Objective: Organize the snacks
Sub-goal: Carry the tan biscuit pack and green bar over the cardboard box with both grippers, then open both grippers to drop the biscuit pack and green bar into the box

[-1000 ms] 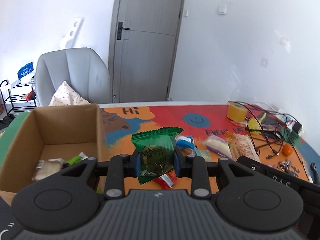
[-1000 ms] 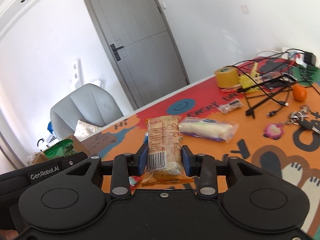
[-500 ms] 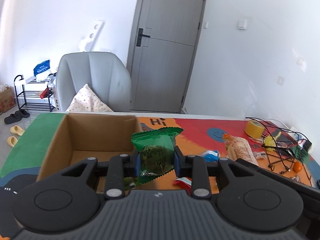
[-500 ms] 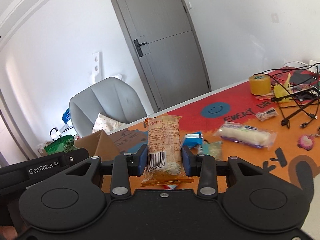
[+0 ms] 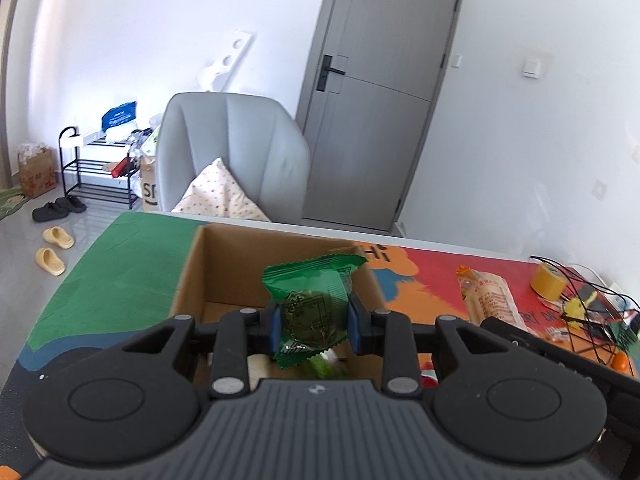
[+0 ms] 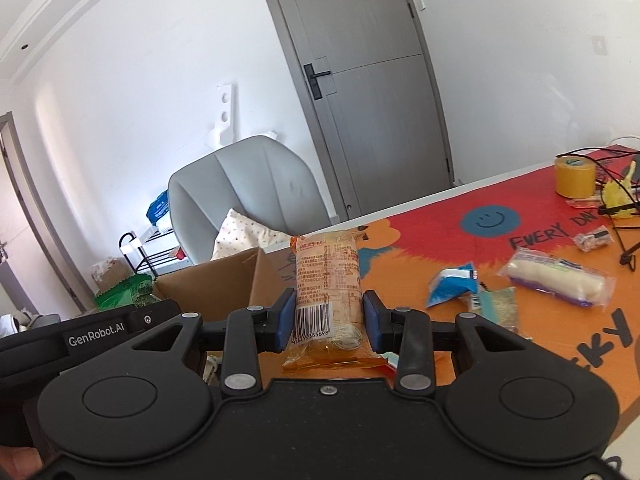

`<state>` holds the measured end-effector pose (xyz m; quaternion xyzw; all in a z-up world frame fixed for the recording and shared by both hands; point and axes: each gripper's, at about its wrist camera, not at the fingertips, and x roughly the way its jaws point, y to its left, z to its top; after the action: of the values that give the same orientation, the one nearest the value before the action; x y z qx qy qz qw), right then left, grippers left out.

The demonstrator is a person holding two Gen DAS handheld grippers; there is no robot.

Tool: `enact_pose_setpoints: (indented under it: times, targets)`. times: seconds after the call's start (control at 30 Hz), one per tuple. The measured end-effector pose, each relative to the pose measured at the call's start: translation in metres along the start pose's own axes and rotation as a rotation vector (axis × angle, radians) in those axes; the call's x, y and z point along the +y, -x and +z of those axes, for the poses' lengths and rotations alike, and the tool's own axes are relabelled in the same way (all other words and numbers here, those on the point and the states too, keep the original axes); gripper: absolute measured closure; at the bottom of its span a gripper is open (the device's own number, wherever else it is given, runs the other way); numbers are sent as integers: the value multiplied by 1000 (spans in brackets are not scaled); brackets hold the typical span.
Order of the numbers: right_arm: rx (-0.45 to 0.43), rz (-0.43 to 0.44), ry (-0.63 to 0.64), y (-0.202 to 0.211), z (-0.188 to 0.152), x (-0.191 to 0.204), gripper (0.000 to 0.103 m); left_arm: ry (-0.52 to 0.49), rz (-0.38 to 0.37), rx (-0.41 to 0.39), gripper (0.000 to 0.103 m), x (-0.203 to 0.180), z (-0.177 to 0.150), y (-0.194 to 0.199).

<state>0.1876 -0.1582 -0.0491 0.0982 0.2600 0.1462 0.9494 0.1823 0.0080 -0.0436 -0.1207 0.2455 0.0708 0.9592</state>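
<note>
Snacks, two in hand. Green foil packet (image 5: pixel 311 312): pinched mid-body in my left gripper (image 5: pixel 312 330), held over the cardboard box (image 5: pixel 192 272); judged light, crinkly, slippery. Orange-wrapped cake (image 6: pixel 328 292): my right gripper (image 6: pixel 328 326) closed across its barcode end, beside the box; judged soft, crushable, so grip gently.

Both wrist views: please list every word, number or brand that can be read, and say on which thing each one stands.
"GenRobot.AI": on the left gripper's black body, seen in the right wrist view.
"EVERY DA": on the table mat, cut off by cables.
"Hi": on the mat, beside the cardboard box.
"926213333698", roughly: under the barcode on the orange snack pack in the right gripper; its small print is unreadable.
Green snack pack: print too blurred.
</note>
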Motion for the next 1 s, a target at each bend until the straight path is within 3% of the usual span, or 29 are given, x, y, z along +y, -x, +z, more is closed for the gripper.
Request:
enact_pose_setpoints:
  times: [0.33,0.67,1.0]
  targets:
    - [36,40,53,-19,5,29,66,66,5,53,68,27,5,-13]
    - [62,73,90,-30,5,52,66,121,39,26,63,50,8,-2]
    - [93,145,122,-41,1,74,64,146,57,10,50,64,10,7]
